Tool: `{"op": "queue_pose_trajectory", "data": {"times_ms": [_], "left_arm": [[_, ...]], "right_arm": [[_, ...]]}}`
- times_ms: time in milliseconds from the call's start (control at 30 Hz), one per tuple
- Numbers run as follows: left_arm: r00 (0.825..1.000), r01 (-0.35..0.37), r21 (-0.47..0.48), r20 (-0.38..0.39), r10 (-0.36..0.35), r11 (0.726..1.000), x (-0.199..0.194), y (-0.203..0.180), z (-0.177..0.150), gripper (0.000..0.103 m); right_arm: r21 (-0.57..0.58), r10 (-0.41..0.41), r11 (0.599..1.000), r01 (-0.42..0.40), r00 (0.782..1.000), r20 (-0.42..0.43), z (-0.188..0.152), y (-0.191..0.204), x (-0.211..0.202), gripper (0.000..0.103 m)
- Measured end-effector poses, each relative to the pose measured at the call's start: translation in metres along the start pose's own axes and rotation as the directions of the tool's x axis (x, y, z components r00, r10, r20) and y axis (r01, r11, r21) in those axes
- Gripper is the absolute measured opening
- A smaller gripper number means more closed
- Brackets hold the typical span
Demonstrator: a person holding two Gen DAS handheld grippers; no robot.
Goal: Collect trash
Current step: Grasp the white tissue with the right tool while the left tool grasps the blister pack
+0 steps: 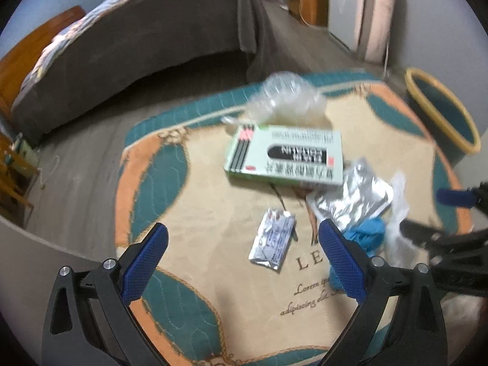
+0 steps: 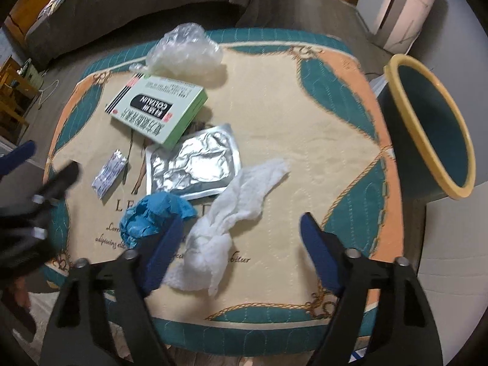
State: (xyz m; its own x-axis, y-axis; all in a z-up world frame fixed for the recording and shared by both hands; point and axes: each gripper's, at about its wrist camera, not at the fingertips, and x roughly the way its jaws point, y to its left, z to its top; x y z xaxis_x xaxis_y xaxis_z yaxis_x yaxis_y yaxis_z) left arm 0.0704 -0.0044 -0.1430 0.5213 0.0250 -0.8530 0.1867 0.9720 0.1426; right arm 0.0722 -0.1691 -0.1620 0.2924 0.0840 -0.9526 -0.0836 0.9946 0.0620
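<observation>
Trash lies on a patterned mat [image 2: 305,128]: a green medicine box [image 1: 285,155] [image 2: 158,111], a crumpled clear plastic bag [image 1: 285,97] [image 2: 186,52], a silver foil pack [image 1: 353,195] [image 2: 192,161], a small foil sachet [image 1: 273,239] [image 2: 109,174], a blue crumpled wad [image 1: 366,238] [image 2: 155,216] and a white tissue [image 2: 231,213] [image 1: 396,213]. My left gripper [image 1: 244,256] is open and empty above the sachet. My right gripper [image 2: 241,241] is open and empty over the tissue. A teal bin with a yellow rim [image 1: 442,113] [image 2: 433,128] stands at the mat's right.
A bed with a grey cover [image 1: 137,48] lies beyond the mat. A white cabinet [image 2: 399,9] stands at the back right. Wooden furniture [image 1: 15,177] is at the left. Each gripper shows blurred at the edge of the other's view.
</observation>
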Motion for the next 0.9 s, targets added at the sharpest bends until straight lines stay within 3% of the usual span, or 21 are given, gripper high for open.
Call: {"op": "queue_pose_trajectory", "data": {"times_ms": [133, 267, 433, 600, 733, 833, 900], "left_arm": [[0.998, 0.004, 0.018, -0.064, -0.003, 1.0, 0.022, -0.008, -0.006, 0.096], [0.997, 0.016, 0.039, -0.083, -0.013, 0.999, 0.032, -0.014, -0.007, 0.094], [0.99, 0.065, 0.054, -0.129, -0.057, 0.996, 0.048, -0.025, -0.009, 0.077], [0.985, 0.09, 0.036, -0.149, -0.084, 0.995, 0.057, -0.024, -0.011, 0.067], [0.981, 0.123, -0.005, -0.148, -0.122, 0.992, 0.058, -0.016, -0.009, 0.047], [0.98, 0.134, -0.008, -0.147, -0.134, 0.991, 0.057, -0.012, -0.009, 0.033], [0.978, 0.152, -0.023, -0.141, -0.154, 0.988, 0.055, -0.01, -0.009, 0.032]], "right_arm": [[-0.009, 0.022, 1.0, -0.022, 0.999, -0.044, -0.002, 0.002, 0.007, 0.055], [-0.03, 0.039, 0.999, -0.041, 0.996, -0.08, -0.005, 0.004, 0.012, 0.051], [-0.029, 0.09, 0.995, -0.093, 0.991, -0.098, -0.005, 0.006, 0.012, 0.033], [-0.017, 0.123, 0.992, -0.126, 0.985, -0.123, -0.005, 0.01, 0.016, 0.032], [-0.037, 0.137, 0.989, -0.144, 0.981, -0.139, -0.004, 0.012, 0.021, 0.032], [-0.056, 0.141, 0.987, -0.149, 0.982, -0.127, -0.001, 0.016, 0.017, 0.022], [-0.072, 0.133, 0.987, -0.141, 0.985, -0.11, 0.002, 0.016, 0.013, 0.019]]}}
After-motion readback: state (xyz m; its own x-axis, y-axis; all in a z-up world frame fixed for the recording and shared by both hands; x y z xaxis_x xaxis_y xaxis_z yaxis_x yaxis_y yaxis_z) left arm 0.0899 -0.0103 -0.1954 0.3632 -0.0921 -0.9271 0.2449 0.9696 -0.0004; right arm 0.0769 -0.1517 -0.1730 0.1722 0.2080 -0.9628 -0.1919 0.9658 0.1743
